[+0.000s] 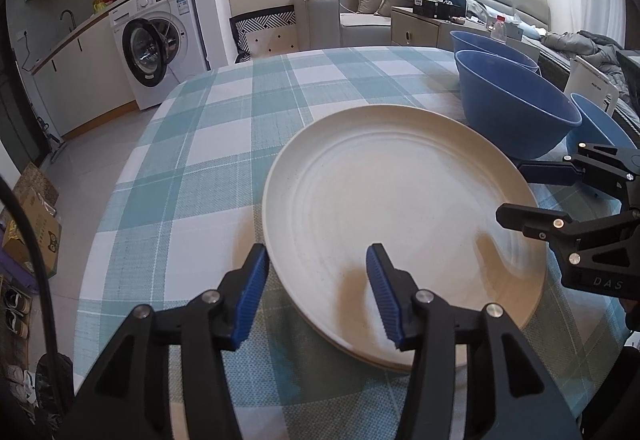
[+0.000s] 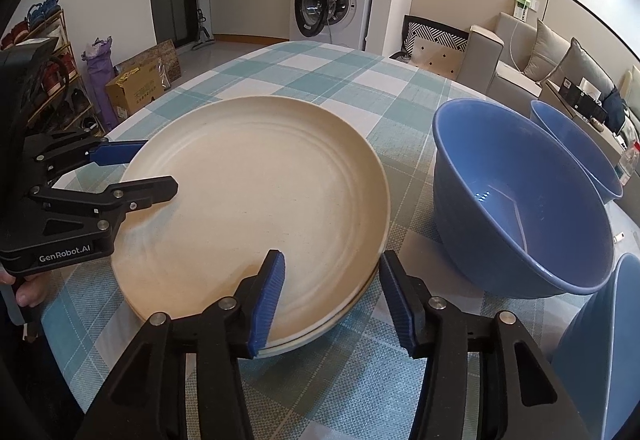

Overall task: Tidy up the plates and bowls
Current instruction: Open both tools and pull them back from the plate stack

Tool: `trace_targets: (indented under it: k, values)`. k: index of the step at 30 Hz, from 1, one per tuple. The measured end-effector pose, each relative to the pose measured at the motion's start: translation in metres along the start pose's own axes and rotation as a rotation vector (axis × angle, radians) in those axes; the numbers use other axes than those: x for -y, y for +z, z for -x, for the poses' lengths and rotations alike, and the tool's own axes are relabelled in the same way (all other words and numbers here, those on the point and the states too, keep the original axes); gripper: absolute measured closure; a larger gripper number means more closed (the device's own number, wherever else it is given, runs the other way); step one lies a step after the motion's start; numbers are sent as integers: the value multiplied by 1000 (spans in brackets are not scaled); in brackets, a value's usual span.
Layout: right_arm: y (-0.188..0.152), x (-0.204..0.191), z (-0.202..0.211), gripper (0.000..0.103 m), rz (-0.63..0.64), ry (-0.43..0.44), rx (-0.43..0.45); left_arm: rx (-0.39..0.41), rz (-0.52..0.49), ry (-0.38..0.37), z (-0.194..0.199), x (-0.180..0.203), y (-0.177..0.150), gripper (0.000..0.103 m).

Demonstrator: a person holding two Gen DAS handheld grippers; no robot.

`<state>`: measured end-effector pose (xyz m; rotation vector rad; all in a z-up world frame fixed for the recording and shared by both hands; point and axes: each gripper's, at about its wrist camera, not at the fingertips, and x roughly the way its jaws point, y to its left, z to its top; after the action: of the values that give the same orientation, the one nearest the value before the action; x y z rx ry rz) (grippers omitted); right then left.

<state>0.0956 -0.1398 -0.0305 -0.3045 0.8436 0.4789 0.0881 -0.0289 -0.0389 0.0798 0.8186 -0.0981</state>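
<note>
Your left hand-held gripper (image 1: pixel 316 290) straddles the near rim of the cream plates (image 1: pixel 392 207), jaws partly apart, pads off the rim. Your right hand-held gripper (image 2: pixel 334 302) does the same at the opposite rim, holding nothing. The plates are stacked, two I think, since the rim lines are hard to separate. Three blue bowls (image 2: pixel 520 207) stand on the counter (image 1: pixel 208 143) by its edge, just beside the stack.

Stacked plates (image 2: pixel 256 199) lie on the table (image 2: pixel 320 71), with three bowls (image 2: pixel 520 207) just to their right
</note>
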Motion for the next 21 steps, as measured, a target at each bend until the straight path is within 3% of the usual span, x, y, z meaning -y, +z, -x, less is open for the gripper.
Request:
trace_targets:
  k: [7,12,15,17,21]
  values:
    - [-1,5,-6,39,-27,14,-35,-32,58,-48,-3,-8,1,45]
    - [-2,8,0,21,-38,23,-15,-29,69,-49,-3,-10,1,42]
    - [-1,9,3,12,-35,40,-8,-16,81,-52,0,-11,3,31]
    - [0,10,6,7,-35,46,-3,-2,94,-55,3,-13,5,18]
    - [2,11,11,2,-32,64,4,18,117,-77,9,-15,11,9]
